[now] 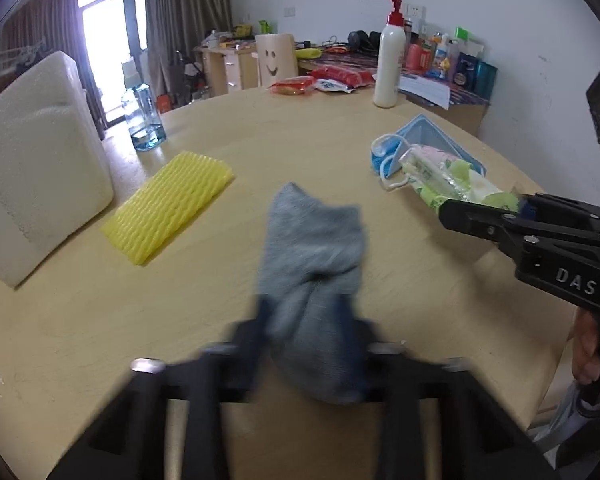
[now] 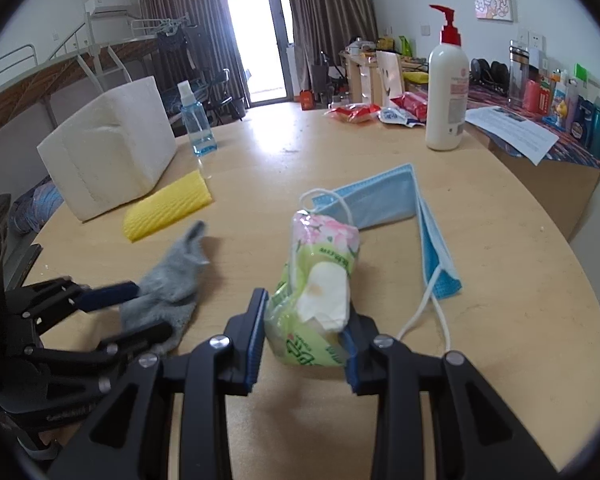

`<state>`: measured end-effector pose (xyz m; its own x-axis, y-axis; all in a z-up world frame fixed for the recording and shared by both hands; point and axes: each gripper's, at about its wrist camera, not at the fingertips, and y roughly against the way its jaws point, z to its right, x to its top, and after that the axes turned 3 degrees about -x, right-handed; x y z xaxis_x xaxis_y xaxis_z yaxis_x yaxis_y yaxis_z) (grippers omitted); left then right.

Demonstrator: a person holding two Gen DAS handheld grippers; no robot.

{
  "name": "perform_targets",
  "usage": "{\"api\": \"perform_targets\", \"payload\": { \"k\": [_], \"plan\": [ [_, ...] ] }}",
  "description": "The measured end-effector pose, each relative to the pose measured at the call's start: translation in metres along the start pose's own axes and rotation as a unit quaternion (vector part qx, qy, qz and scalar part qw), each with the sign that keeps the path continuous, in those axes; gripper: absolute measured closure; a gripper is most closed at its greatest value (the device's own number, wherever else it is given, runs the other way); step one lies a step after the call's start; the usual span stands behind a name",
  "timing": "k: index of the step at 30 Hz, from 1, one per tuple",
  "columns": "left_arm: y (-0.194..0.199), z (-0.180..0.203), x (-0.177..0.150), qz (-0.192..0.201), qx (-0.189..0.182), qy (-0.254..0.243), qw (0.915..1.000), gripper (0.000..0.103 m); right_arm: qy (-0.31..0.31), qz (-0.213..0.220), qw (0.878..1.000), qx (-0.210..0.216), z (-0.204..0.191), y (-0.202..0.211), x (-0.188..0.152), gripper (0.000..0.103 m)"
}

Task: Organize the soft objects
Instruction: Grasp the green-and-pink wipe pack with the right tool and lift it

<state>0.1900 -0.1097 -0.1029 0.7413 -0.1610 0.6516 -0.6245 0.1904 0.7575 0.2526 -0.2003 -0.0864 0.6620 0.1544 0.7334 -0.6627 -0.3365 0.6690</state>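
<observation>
Left hand-held gripper (image 1: 312, 344) is pinched tight on the grey sock (image 1: 314, 240), bunched cloth bulging out betw. the pads, toe end drooping fwd over the tabletop (image 1: 300, 136). Right hand-held gripper (image 2: 306, 340) is clamped on the green tissue pack (image 2: 320, 280), pads pressing both sides of the wrapper, w/ a loose white tissue poking out the top. The pack's far end lies on the blue face mask (image 2: 380, 200), and one ear loop curls round that end; can't tell if it's actually hooked. Yellow foam net (image 1: 168, 208) lies flat nearby, untouched, just beside the white foam block (image 1: 36, 152). Risks, as a judgement: lifting the pack could drag the mask along if the loop catches, pulling both out of place. The pack is soft and slick, gripped near one end only, so it may sag or slide out. The sock grip looks secure, but the dangling toe could sweep the net if swung low. Both tools are close together, so crossing paths could knock them. The pump bottle (image 1: 388, 60) and spray bottle (image 1: 142, 116) stand well clear.
</observation>
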Motion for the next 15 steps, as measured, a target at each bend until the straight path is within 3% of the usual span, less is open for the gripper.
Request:
{"api": "perform_targets", "payload": {
  "k": [15],
  "plan": [
    [0.035, 0.004, 0.0, 0.067, -0.003, -0.016, 0.9976, 0.091, 0.007, 0.049, 0.999, 0.022, -0.005, 0.027, 0.002, 0.066]
  ]
}}
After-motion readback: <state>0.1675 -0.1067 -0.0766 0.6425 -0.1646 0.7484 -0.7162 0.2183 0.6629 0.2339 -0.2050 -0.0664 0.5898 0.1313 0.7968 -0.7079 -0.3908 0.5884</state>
